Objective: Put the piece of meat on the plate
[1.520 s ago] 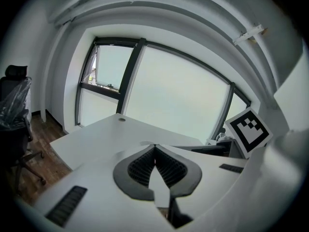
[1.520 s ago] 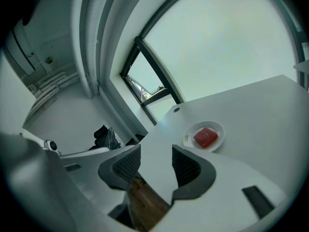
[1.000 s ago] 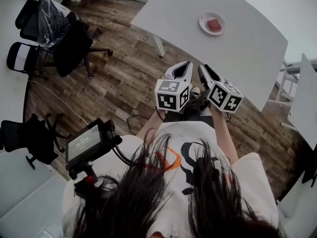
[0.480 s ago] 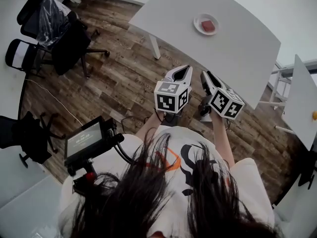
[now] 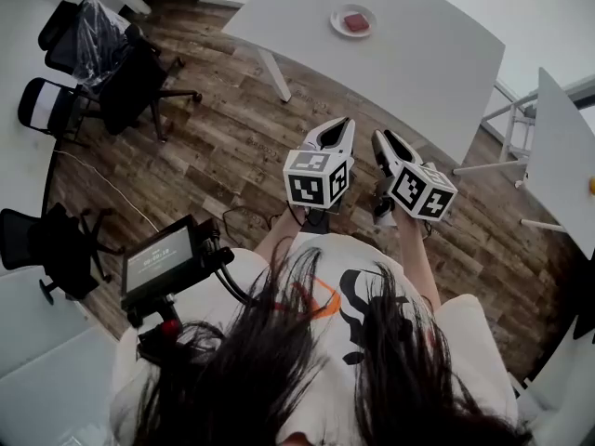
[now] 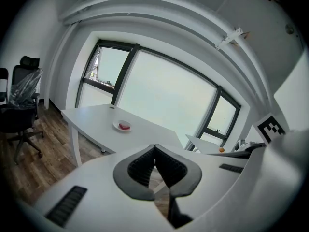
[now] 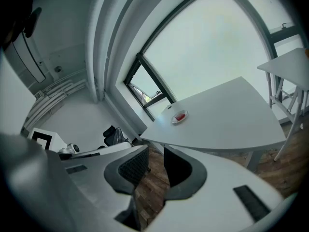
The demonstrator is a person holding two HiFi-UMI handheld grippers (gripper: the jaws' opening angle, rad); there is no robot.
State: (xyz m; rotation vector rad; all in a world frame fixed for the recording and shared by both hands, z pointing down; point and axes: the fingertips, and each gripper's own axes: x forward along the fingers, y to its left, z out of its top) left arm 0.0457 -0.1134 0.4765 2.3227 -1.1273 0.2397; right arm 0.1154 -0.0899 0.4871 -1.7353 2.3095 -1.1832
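Note:
A red piece of meat (image 5: 355, 22) lies on a small white plate (image 5: 343, 13) near the far side of a white table (image 5: 418, 54). Both grippers hang over the wooden floor in front of the person's chest, well short of the table. My left gripper (image 5: 339, 124) is shut with nothing in it, its tips meeting (image 6: 154, 146). My right gripper (image 5: 383, 137) is open by a narrow gap (image 7: 155, 151), nothing between its pads. The plate (image 6: 119, 123) with the meat (image 6: 125, 126) shows far ahead in the left gripper view. In the right gripper view the plate (image 7: 184, 118) and meat (image 7: 180, 115) look small.
Black office chairs (image 5: 121, 72) stand on the floor at the left, another (image 5: 56, 249) lower down. A small screen on a rig (image 5: 163, 263) sits by the person's left side. A second white table (image 5: 567, 156) stands at the right with a small orange object (image 5: 591, 186).
The table with the plate has slid up and to the left in the head view. Both grippers stay side by side over the floor, jaws unchanged.

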